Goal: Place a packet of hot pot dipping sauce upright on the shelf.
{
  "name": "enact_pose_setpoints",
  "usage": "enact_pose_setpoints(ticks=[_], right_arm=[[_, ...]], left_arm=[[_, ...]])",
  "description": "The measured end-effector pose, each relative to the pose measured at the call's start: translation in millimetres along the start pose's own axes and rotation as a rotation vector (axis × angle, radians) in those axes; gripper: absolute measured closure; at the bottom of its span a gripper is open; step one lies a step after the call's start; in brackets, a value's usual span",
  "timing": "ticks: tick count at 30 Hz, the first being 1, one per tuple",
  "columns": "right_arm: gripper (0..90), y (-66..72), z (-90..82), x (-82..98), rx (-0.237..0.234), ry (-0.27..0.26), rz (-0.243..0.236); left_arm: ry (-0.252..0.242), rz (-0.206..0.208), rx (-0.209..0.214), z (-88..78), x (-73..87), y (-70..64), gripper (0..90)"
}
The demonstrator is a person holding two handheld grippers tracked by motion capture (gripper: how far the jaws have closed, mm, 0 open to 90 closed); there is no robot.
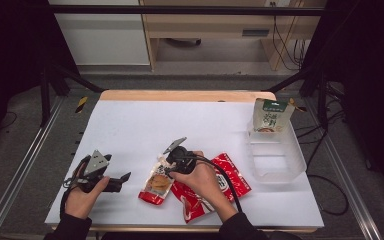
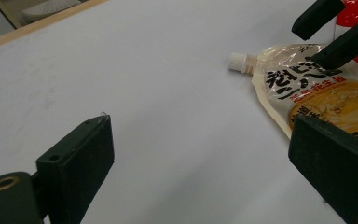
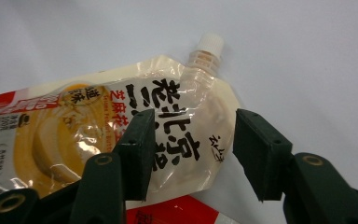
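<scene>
A clear spouted pouch (image 1: 156,186) with yellowish contents, black characters and a white cap lies flat on the white tabletop, partly over a red packet (image 1: 230,182). My right gripper (image 1: 164,167) is down over its spout end. In the right gripper view the right gripper (image 3: 193,121) is open, its jaws straddling the upper corner of the pouch (image 3: 74,135) below the cap, with the pads not pressing. My left gripper (image 1: 124,180) rests to the left, and in its own view it is open (image 2: 200,126) with bare table between the jaws and the pouch (image 2: 326,98) beyond.
A clear plastic bin (image 1: 280,165) stands at the right of the table, with a green-and-white pouch (image 1: 270,116) upright at its far end. The white sheet (image 1: 180,120) stretches bare toward the back. The front table edge lies close below both hands.
</scene>
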State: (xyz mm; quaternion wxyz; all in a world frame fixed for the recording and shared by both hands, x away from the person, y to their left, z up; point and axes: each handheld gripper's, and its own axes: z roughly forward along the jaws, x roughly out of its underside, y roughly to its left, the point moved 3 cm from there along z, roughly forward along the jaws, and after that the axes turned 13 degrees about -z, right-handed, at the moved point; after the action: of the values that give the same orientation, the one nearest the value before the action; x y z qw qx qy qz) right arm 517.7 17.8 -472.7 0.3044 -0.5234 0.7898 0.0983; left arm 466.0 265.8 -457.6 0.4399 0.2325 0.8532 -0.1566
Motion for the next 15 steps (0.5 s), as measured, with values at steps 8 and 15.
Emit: enact_pose_setpoints(ticks=[8,15], right_arm=[[45.6,-2.3,4.4,4.3,0.004,0.01,0.034],[45.3,-2.7,8.0,13.7,-0.018,-0.027,0.092]], left_arm=[[0.004,0.006,-0.001,0.5,0.2,-0.2,6.9],[0.007,0.008,-0.001,0.8,0.0,-1.3,6.9]])
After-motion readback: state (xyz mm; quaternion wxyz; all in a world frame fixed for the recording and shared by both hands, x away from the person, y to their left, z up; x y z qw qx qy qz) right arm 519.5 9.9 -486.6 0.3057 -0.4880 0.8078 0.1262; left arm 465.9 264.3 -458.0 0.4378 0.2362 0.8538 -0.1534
